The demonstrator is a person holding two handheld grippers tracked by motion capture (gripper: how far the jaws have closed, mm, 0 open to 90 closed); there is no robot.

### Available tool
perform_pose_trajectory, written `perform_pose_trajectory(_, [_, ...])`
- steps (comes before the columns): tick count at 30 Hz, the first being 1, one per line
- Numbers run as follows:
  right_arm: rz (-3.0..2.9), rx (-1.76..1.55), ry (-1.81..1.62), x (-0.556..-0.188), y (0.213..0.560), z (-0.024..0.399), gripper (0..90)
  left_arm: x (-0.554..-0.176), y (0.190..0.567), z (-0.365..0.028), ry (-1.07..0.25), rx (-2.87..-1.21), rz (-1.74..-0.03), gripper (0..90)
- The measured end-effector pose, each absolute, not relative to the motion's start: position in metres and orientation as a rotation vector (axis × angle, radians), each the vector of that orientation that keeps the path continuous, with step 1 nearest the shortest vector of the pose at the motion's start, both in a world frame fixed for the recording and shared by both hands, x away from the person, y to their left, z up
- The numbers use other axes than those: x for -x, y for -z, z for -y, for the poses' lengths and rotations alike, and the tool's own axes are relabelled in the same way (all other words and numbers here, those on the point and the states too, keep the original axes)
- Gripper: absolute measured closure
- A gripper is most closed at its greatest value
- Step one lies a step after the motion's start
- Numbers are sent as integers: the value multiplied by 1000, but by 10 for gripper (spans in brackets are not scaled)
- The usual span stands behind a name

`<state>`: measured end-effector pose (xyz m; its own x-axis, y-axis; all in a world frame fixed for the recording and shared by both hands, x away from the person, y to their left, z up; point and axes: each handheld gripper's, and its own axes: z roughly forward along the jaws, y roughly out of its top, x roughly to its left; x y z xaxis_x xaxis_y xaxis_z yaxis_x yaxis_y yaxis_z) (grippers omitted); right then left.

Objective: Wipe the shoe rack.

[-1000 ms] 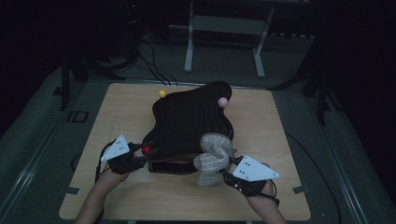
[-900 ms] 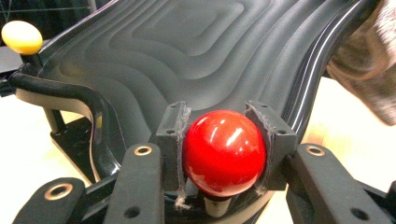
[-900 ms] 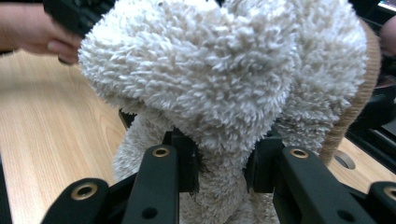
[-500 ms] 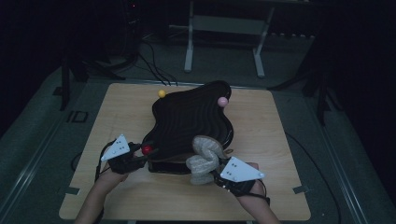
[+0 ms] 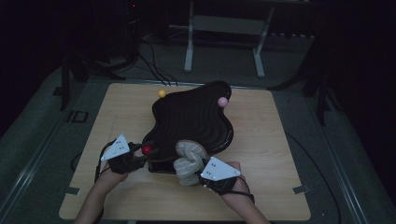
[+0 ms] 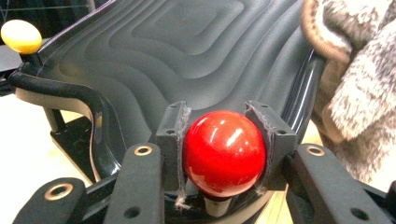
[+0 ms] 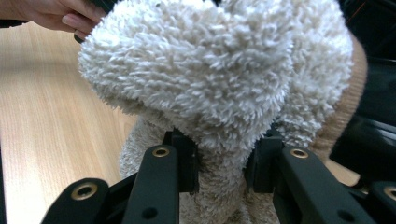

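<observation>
A black wavy-ribbed tray (image 5: 194, 116) stands on a stand in the middle of the wooden table. At its near left corner sits a glossy red ball knob (image 5: 148, 150), and my left gripper (image 5: 140, 156) is shut on it. In the left gripper view the red ball (image 6: 224, 151) is pinched between both pads of the left gripper (image 6: 224, 140). My right gripper (image 5: 196, 173) is shut on a fluffy cream sock (image 5: 188, 161) with a tan cuff, which rests against the tray's near edge. Up close, the sock (image 7: 224, 70) bulges above the right gripper (image 7: 224, 158).
A yellow ball knob (image 5: 162, 94) and a pink one (image 5: 223, 101) stick out at the tray's far side. The yellow knob (image 6: 21, 36) also appears in the left gripper view. The table (image 5: 261, 186) has bare wood on every side of the tray. A metal frame stands on the dark floor behind.
My right gripper has carried the fluffy sock leftwards along the tray's near edge, closer to the left gripper. The left gripper stays on the red ball.
</observation>
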<state>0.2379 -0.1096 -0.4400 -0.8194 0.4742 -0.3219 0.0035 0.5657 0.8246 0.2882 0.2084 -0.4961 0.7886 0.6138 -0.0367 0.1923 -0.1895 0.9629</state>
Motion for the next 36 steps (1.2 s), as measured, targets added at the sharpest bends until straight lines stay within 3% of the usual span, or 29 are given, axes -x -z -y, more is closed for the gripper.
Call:
perform_pose_trajectory(4, [-2261,-381,-1221,-238,434,103,697,-288,496,-208,-428,-1755,-629,601])
perform_pose_trajectory(10, [-2313,-372,-1181,-248,456,88,698,-288,496,-208,-434,-1757,-631,601])
perform_pose_trajectory(16, [-2302,-366,-1206,-245,446,81,698,-289,496,-208,-426,-1756,-627,601])
perform_pose_trajectory(36, [-2413,-411,-1094,-263,502,59,698,-288,496,-208,-433,-1756,-629,600])
